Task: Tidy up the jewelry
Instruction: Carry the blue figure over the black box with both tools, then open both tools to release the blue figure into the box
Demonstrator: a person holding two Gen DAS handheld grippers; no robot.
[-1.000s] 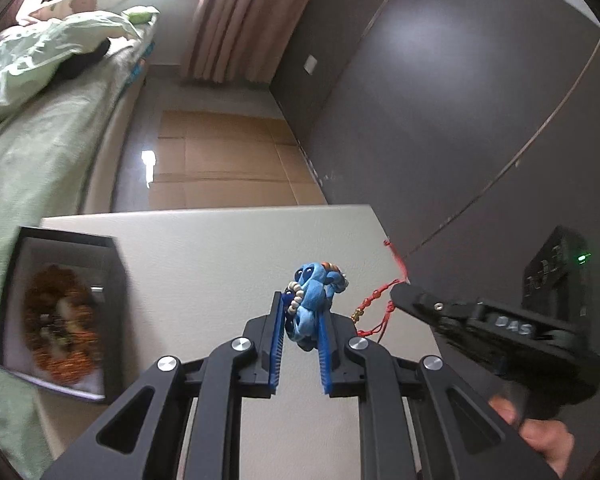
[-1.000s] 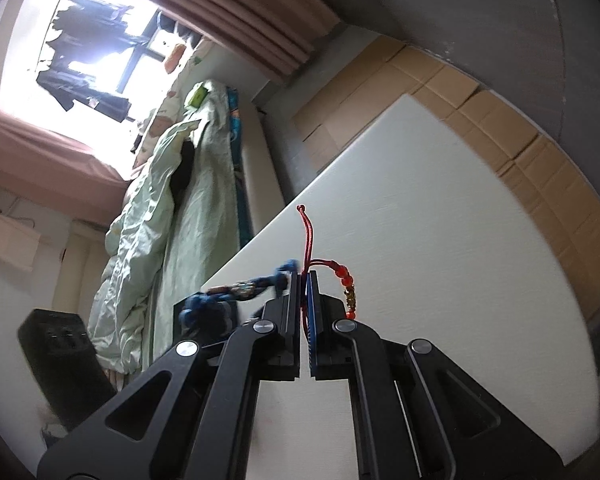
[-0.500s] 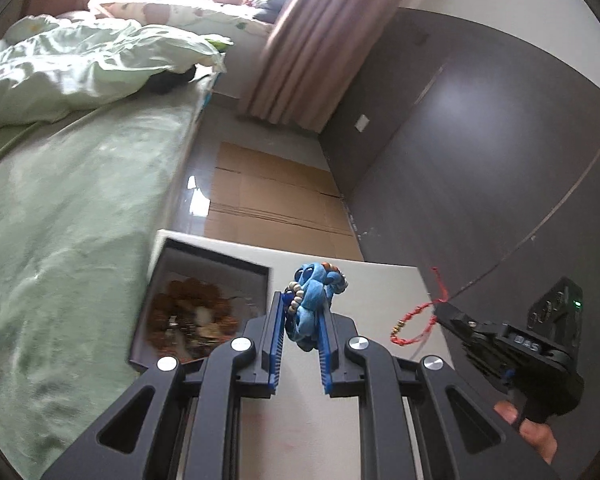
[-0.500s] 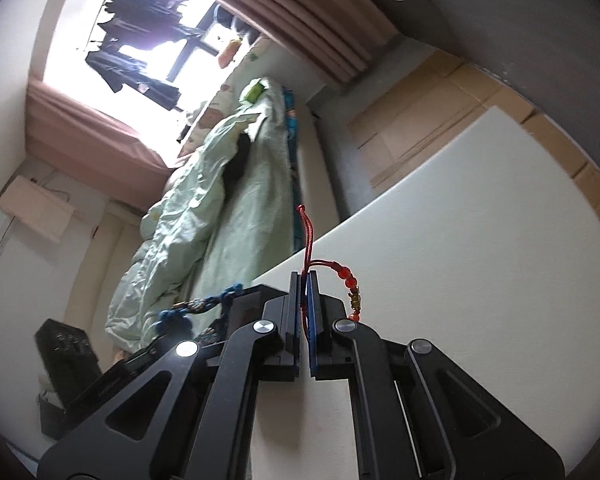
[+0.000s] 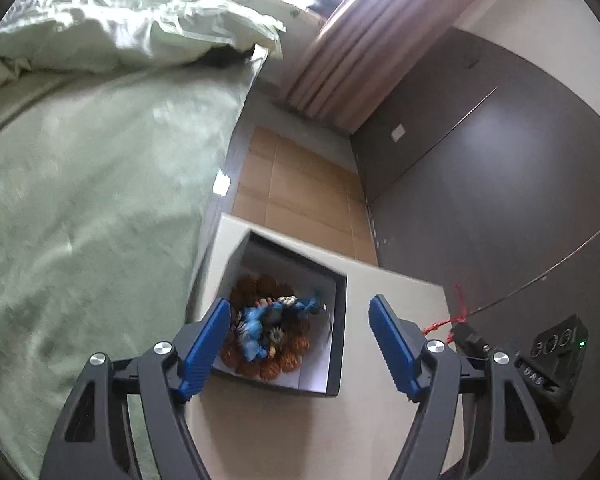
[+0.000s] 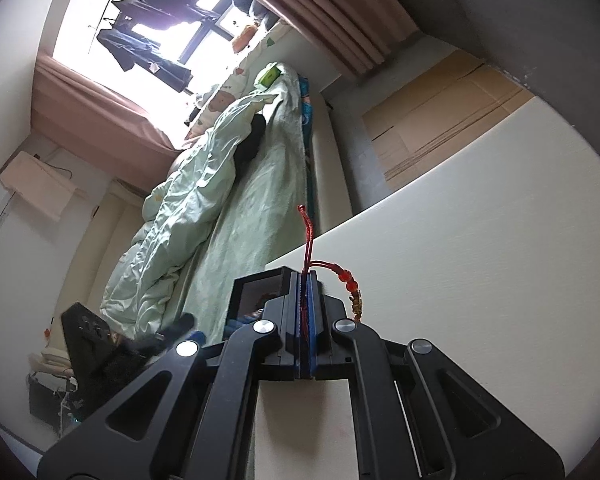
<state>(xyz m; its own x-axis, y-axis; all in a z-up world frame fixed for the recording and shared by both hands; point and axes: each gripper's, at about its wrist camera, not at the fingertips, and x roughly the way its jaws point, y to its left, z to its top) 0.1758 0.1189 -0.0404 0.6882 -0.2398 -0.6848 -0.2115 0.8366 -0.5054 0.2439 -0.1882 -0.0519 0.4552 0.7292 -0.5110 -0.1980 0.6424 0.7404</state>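
The left gripper [image 5: 294, 340] is opening above the black square box with a white inside [image 5: 337, 320], and the blue beaded bracelet [image 5: 268, 320] seems to lie already inside, in the lower centre of the frame. The right gripper [image 6: 307, 296] is clamped on the red cord bracelet with red beads [image 6: 346, 276], which should be brought well over the box before release. The pale bench [image 5: 392, 292] stands beside a bed with green bedding [image 5: 80, 184].

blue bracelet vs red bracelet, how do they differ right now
The blue bracelet lies loose in the black box on top of brown beads; the red bracelet is pinched in the right gripper, clear of the box. The blue one is chunky and bunched up; the red one is a thin cord with a few small beads. The left gripper is opening with nothing between its fingers. Both are beaded.
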